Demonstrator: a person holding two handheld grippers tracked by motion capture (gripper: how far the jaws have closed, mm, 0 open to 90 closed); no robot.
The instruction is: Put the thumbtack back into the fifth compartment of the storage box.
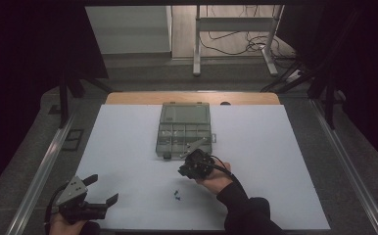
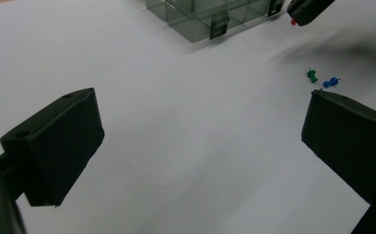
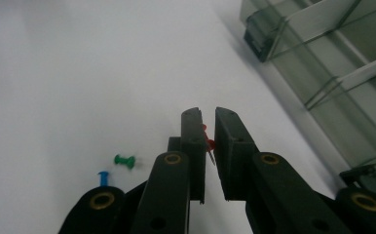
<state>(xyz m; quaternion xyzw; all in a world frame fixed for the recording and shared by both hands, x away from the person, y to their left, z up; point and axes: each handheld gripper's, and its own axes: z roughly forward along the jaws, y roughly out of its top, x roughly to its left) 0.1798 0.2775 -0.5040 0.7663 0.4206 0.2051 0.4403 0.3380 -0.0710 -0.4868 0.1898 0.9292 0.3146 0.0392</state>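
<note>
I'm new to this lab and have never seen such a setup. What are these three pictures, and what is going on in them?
A person sits at a table and holds a hand-operated pair of black tongs in each hand. The high view looks down from above the person's side of the table. The other two pictures come from small cameras riding on each pair of tongs, looking along the jaws.

On the white table sheet stands a clear grey plastic compartment box with its lid open. Two loose pushpins lie nearer the person: a small green pushpin and a small blue pushpin.

The right tongs are shut on a small red pushpin, close to the box's near edge. The left tongs stand open and hold nothing, off at the near left corner of the sheet.
</note>
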